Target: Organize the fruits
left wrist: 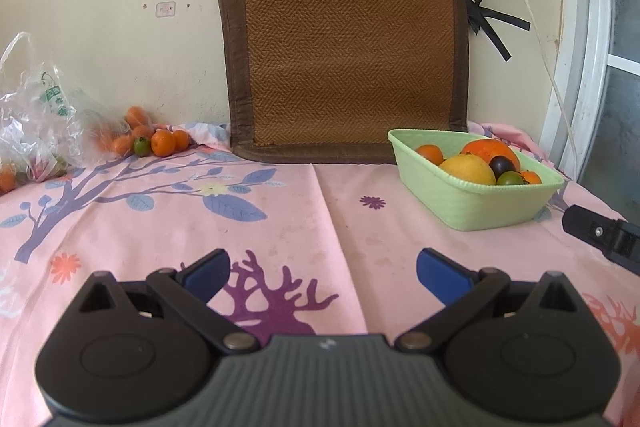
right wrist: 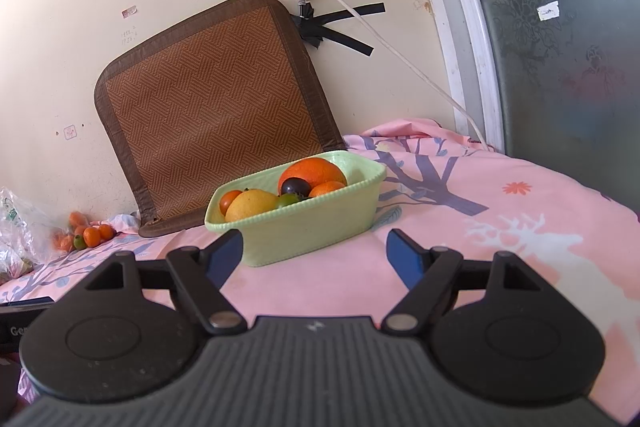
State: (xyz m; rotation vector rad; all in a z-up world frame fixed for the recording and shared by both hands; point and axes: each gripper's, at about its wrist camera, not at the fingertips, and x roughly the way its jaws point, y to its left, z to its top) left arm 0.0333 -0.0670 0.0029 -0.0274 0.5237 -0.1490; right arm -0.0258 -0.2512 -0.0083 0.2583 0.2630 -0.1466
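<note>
Fruits [left wrist: 478, 161] are seen in the left wrist view, piled in a green basket [left wrist: 472, 207]. The basket sits on the pink cloth [left wrist: 280, 219], to the right of the brown mat [left wrist: 348, 59] that leans on the wall. More small fruits [left wrist: 158, 141] are left loose on the cloth, to the left of the mat, next to a clear plastic bag [left wrist: 36, 115]. The left gripper [left wrist: 322, 273] is held wide apart and nothing is held in it. From this gripper, the loose fruits are found far ahead and to the left, and the basket ahead and to the right. A black part of the right gripper [left wrist: 600, 233] is seen just to the right of the basket.

In the right wrist view, the basket [right wrist: 304, 231] is seen just ahead of the right gripper [right wrist: 314, 259], in front of the mat [right wrist: 212, 111]. Its long side is turned slanted across the view. The right gripper is held wide apart too, and nothing is held in it. The loose fruits [right wrist: 90, 233] are seen far to the left of the mat.

It is judged that the left gripper is nearer to the loose fruits, so it is likely to be used to fetch them.
</note>
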